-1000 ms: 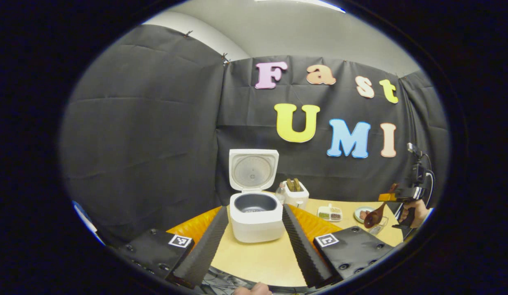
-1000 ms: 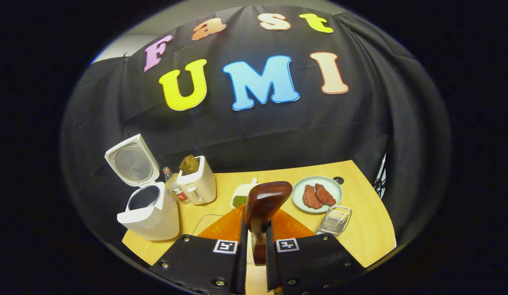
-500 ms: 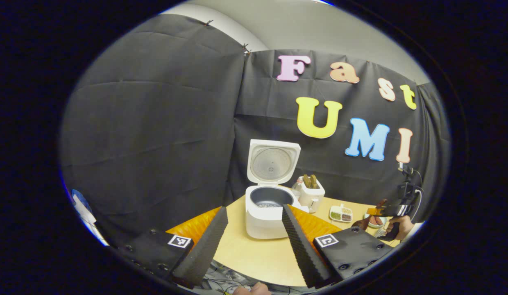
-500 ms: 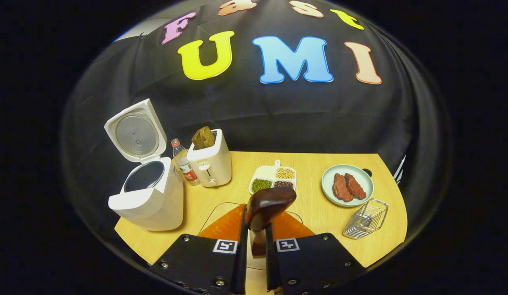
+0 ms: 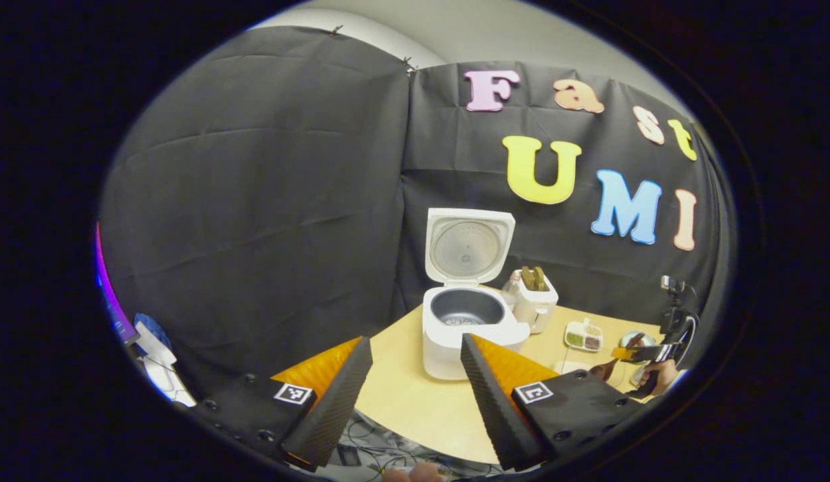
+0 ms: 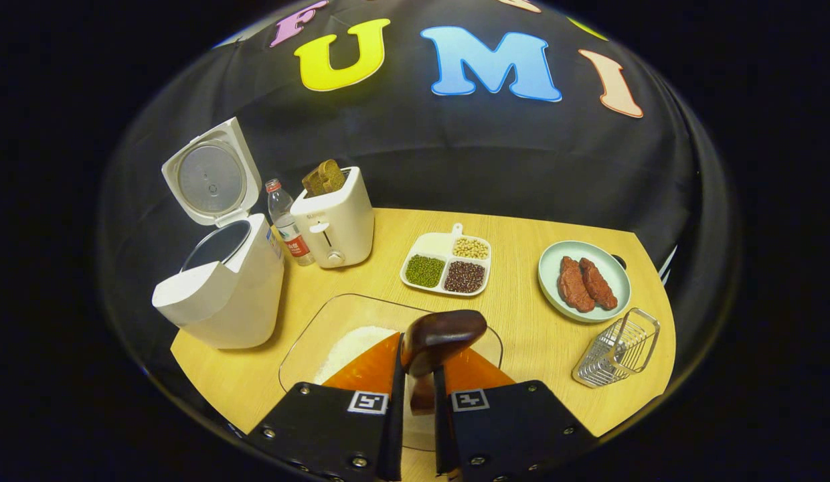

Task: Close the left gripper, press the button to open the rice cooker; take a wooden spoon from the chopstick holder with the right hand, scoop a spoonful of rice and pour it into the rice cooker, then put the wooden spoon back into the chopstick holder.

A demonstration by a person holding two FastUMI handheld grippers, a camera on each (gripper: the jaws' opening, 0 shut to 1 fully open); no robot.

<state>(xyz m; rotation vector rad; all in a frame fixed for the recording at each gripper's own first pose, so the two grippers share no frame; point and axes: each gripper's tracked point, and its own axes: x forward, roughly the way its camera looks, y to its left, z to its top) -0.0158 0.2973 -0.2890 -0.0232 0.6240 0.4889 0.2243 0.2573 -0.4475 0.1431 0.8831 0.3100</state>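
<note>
Right gripper (image 6: 415, 402): clamped on wooden spoon (image 6: 442, 335), bowl forward above the rice tray (image 6: 308, 341), apparently for scooping. Rice cooker (image 6: 221, 281) forward-left, lid up. Left gripper (image 5: 415, 395): parted, empty.

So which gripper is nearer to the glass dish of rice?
Right. The right gripper, shut on the wooden spoon, hovers just over the glass dish of rice. The left gripper is open, facing the rice cooker.

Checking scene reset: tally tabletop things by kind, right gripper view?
Appliances: 2, rice cooker, toaster
Dishes: 3, glass dish, divided tray, plate
Bottle: 1
Wire rack: 1
Total: 7
</note>
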